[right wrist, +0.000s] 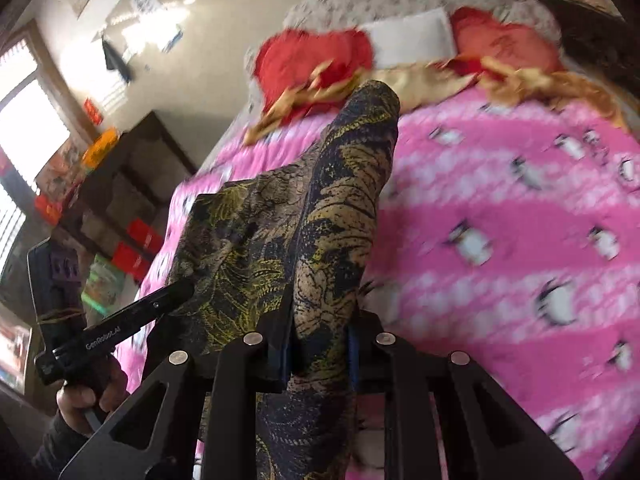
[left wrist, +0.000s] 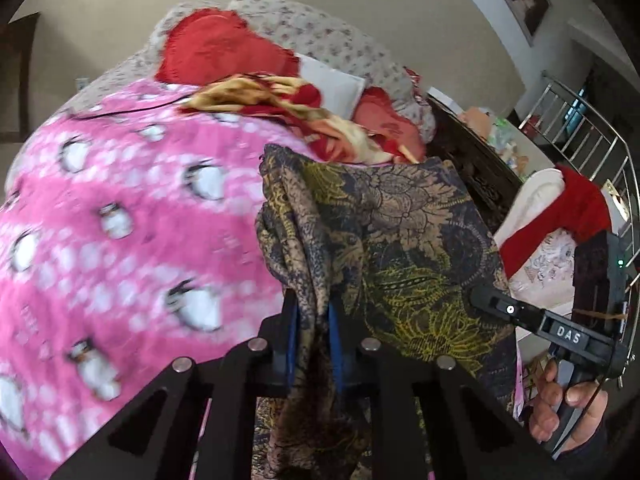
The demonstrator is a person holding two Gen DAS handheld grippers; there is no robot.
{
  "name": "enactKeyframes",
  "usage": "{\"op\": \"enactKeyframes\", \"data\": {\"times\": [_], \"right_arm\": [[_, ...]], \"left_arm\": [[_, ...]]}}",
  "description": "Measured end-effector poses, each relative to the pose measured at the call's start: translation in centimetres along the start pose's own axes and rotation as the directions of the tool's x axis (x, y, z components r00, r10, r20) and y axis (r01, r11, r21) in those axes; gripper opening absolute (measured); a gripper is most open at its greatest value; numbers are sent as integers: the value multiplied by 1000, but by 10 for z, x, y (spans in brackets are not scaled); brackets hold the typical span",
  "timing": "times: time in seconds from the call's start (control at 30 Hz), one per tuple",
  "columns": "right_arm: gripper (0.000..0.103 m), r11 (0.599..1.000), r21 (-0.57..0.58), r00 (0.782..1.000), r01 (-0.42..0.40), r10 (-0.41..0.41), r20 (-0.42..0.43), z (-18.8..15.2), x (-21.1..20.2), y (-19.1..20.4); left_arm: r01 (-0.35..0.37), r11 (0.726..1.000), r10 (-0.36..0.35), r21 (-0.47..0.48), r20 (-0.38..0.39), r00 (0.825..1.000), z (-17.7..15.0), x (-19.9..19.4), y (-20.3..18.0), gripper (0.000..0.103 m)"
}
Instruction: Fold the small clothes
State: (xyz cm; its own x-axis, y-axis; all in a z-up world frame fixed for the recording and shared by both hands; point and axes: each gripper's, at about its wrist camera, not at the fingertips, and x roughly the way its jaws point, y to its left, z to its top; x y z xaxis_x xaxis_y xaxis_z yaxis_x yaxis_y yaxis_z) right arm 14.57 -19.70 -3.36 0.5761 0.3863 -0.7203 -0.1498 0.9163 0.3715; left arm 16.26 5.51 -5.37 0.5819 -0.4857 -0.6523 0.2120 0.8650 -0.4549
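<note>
now | left claw (left wrist: 313, 344) pinching patterned cloth (left wrist: 400, 232) | right claw (right wrist: 320, 352) pinching it too

We see a bed covered by a pink penguin-print blanket (left wrist: 120, 216). Red pillows (left wrist: 216, 48) and a white pillow (right wrist: 408, 40) lie at its head, beside a crumpled red-and-gold blanket (left wrist: 280, 100). A dark wooden shelf (right wrist: 132, 184) stands against the wall.

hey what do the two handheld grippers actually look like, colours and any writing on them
Both are black. The left gripper and right gripper have blue pads, slotted arms and silver round studs. One side bar reads DAS, the other GenRobot.AI. A thin band wraps each rear block. Dark sleeves show at the wrists.
</note>
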Motion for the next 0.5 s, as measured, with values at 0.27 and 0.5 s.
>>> {"op": "enactKeyframes", "data": {"times": [0.27, 0.5], "right_arm": [[16, 969, 209, 988, 129, -107, -114, -13, 32, -106], [18, 972, 226, 997, 71, -61, -50, -38, 4, -105]], "left_arm": [[-179, 984, 175, -8, -173, 969, -19, 70, 11, 28], [-97, 995, 97, 6, -146, 985, -36, 22, 15, 35]]}}
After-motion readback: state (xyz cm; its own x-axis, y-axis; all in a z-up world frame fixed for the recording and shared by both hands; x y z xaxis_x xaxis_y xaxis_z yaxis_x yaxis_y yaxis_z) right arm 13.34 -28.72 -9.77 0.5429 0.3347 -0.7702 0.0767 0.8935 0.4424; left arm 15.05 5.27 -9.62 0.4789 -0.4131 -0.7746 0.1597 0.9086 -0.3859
